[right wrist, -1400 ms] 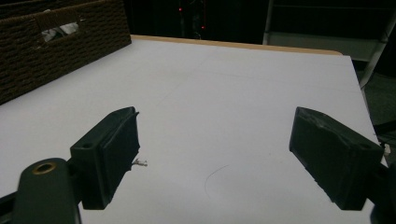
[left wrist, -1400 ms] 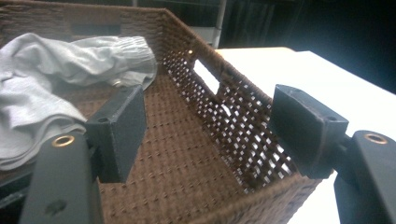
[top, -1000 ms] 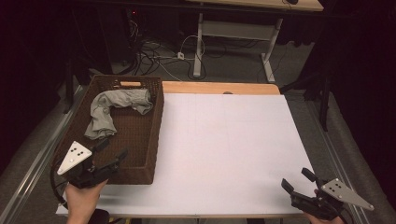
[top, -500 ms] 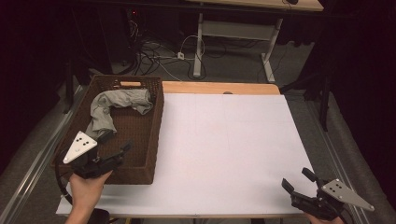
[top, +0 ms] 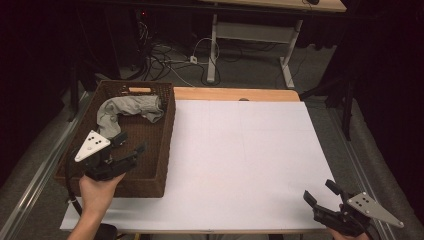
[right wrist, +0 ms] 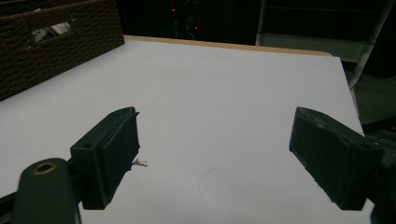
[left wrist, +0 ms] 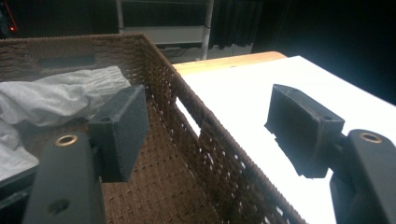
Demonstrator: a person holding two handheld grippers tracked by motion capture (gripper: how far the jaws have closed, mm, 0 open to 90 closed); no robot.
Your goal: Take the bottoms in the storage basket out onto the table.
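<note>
**Grey cloth lies in the basket, both grippers spread and empty**

Grey cloth [top: 125,110] lies bunched in the far half of the brown wicker basket [top: 165,145], seen from the high view. The left gripper [top: 125,150] hangs over the basket's near half, short of the cloth, jaws apart with nothing between them. The right gripper [top: 320,196] sits well away from the basket, at the near right corner of the white table [top: 240,150], and the frame edge cuts off the hand behind it. Dim light blurs the cloth's folds.

From the left gripper view, the left gripper [left wrist: 205,123] straddles the basket's [left wrist: 187,112] right wall: one jaw inside, one over the table [left wrist: 243,88]. The cloth [left wrist: 60,95] lies beyond the inner jaw, partly hidden by it and cut off at the left edge.

From the right gripper view, the right gripper [right wrist: 215,154] stands wide over the bare table [right wrist: 210,93], holding nothing. The basket [right wrist: 56,46] shows at far left, cropped; a scrap of cloth [right wrist: 51,29] shows pale through its handle slot.
</note>
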